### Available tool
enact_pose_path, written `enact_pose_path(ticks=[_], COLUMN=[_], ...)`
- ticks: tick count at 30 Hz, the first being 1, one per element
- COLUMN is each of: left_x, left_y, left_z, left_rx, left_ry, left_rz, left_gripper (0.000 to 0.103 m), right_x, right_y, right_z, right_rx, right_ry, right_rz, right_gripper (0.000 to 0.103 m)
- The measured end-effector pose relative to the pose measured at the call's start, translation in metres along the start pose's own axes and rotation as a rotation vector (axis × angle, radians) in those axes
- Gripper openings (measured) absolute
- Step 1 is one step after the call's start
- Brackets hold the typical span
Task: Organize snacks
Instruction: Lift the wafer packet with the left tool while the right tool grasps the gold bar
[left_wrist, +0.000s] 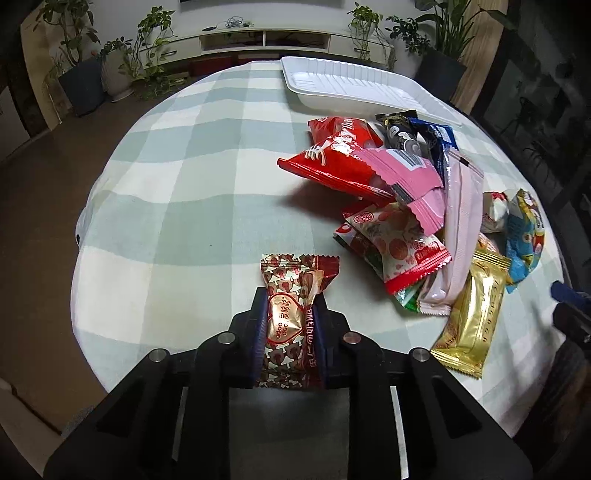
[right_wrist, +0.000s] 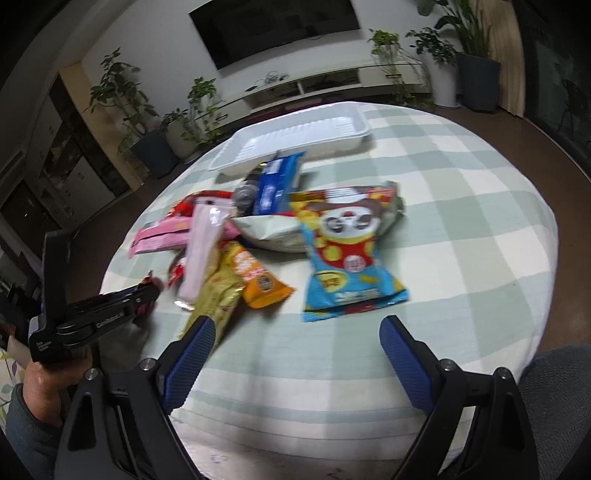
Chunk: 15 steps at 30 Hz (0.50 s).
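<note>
My left gripper (left_wrist: 290, 295) is shut on a red and gold snack packet with a heart label (left_wrist: 291, 314), both blue pads pressing its sides just above the checked tablecloth (left_wrist: 177, 221). To its right lies a heap of snack packets (left_wrist: 406, 206): red, pink, gold and blue ones. In the right wrist view my right gripper (right_wrist: 297, 328) stands open over bare cloth, nothing between its fingers. Just beyond it lies a blue packet with a panda face (right_wrist: 347, 254). The left gripper (right_wrist: 144, 291) shows at that view's left edge, held by a hand (right_wrist: 40, 384).
A white plastic tray (left_wrist: 332, 79) sits at the far edge of the table, behind the heap, seen as the white tray (right_wrist: 347, 127) from the right wrist. Potted plants and a low white cabinet stand beyond the table. The table's rounded edge drops to brown floor on the left.
</note>
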<state>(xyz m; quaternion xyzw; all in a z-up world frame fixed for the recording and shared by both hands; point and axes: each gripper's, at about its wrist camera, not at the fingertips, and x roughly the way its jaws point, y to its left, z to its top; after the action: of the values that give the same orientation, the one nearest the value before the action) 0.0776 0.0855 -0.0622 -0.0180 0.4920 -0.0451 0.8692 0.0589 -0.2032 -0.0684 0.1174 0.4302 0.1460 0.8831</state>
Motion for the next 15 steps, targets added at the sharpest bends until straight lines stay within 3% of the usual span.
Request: enact_pose_path(ticks=[3, 6, 15], left_x=[-0.006, -0.015, -0.025], left_y=[0.005, 0.007, 0.001], left_z=[-0.005, -0.011, -0.026], left_rx=[-0.020, -0.036, -0.055], left_ry=[-0.001, -0.021, -0.045], left_rz=[-0.045, -0.104, -0.195], left_gripper=[0.019, 0.018, 0.018], right_x=[0.014, 0.026, 0.063], right_y=[0.012, 0.024, 0.043], right_z=[0.001, 0.005, 0.014], right_rx=[0.010, 0.011, 0.016], right_ry=[0.060, 0.096, 0.203], right_rz=[0.057, 0.077, 0.049], right_gripper=[0.079, 0.078, 0.071])
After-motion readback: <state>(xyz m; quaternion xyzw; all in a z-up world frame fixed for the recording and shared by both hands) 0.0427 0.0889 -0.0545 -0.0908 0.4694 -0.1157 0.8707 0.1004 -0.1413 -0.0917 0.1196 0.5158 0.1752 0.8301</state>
